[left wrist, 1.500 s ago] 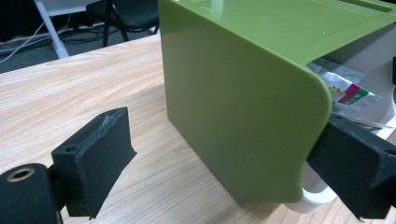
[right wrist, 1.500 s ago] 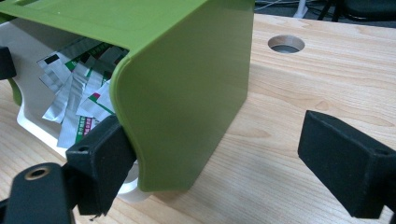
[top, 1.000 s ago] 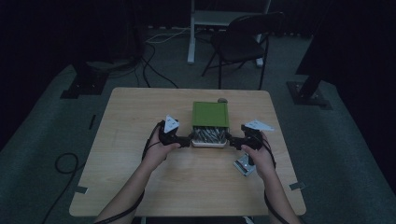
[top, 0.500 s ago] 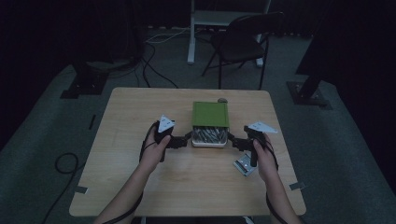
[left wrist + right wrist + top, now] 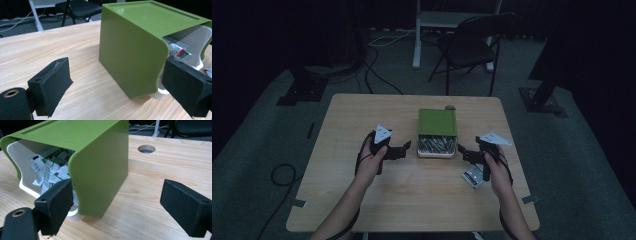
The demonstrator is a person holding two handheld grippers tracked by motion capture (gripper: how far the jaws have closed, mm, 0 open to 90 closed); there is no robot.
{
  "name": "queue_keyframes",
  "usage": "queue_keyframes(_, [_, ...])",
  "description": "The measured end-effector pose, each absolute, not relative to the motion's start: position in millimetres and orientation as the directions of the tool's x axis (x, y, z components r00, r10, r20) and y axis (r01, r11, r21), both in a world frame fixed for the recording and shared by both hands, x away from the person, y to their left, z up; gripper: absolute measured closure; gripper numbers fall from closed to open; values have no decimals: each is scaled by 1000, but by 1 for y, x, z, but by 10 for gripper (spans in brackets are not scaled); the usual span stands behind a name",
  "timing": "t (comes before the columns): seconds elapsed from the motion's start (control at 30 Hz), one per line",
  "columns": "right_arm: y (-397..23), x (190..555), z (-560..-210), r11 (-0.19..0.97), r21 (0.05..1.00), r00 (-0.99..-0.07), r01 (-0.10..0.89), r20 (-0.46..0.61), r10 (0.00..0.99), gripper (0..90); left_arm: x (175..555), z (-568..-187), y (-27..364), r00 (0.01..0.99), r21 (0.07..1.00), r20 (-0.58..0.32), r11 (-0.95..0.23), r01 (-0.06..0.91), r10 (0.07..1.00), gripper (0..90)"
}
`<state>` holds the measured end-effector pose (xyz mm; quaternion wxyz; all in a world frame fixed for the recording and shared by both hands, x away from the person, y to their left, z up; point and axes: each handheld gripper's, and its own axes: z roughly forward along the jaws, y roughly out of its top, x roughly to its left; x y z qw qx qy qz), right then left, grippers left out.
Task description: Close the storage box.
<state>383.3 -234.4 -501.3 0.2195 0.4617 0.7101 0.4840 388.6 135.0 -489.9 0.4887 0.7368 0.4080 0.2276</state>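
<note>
1. A wooden desk (image 5: 362,200) carries the work: one desk, with one round cable hole (image 5: 146,148) in its top beyond the right claw.
2. One green drawer box (image 5: 437,122) sits between the two claws, its white tray (image 5: 437,152) slid partly out toward the person and holding a heap of foil sachets (image 5: 437,144), too many and too jumbled to count.
3. The left claw (image 5: 404,147) hovers just left of the tray's front, jaws spread and holding nothing; in the left gripper view the box's green corner (image 5: 135,57) stands between its pads, nearer the right one.
4. The right claw (image 5: 463,154) hangs just right of the tray, likewise spread and empty; in the right gripper view its left pad sits just in front of the tray's lip.
5. One loose sachet (image 5: 473,177) lies on the desk just behind the right claw, under that hand.
6. Judged from this, the step in hand is handling the drawer. To do it well, steady the green shell with one claw, pinch the tray's lip squarely with the other, and move it straight along its runners so the sachets do not spill.
</note>
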Motion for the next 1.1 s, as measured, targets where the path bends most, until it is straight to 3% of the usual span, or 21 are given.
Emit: queue_keyframes(1.1, [-296, 343, -529, 107, 865, -369, 491, 95, 925, 113, 370, -513, 195, 442, 887, -51, -163, 432, 895, 94])
